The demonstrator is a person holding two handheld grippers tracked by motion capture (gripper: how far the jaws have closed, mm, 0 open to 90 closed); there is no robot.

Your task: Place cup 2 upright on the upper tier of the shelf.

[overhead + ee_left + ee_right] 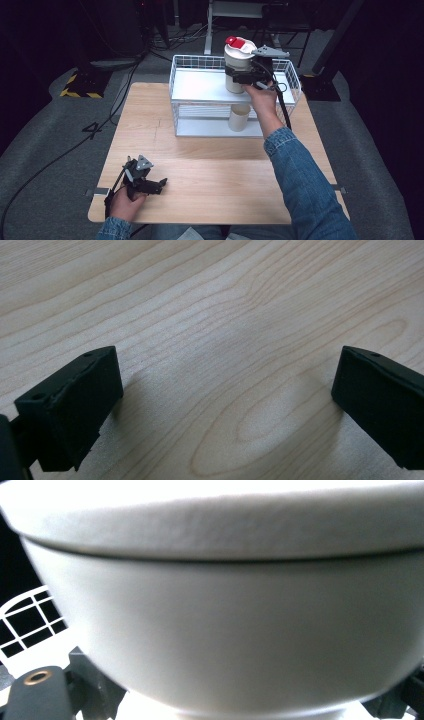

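So the right tongs (243, 76) were pinching the white mug (238, 65) with the red lid, holding it just over the top shelf of the wire rack (186, 75), toward the rack's right end. I'd say the trick was keeping it upright and lowering it straight onto that shelf before letting go, since a tall mug tips easily. The left tongs (150, 185) sat spread and empty on the table (215, 170), well in front of the rack.

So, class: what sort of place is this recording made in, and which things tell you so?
Probably a lab or recording studio rather than a home: a lone wooden table on grey carpet, dark surroundings with trailing cables, and a black-and-yellow hazard-striped base on the floor.
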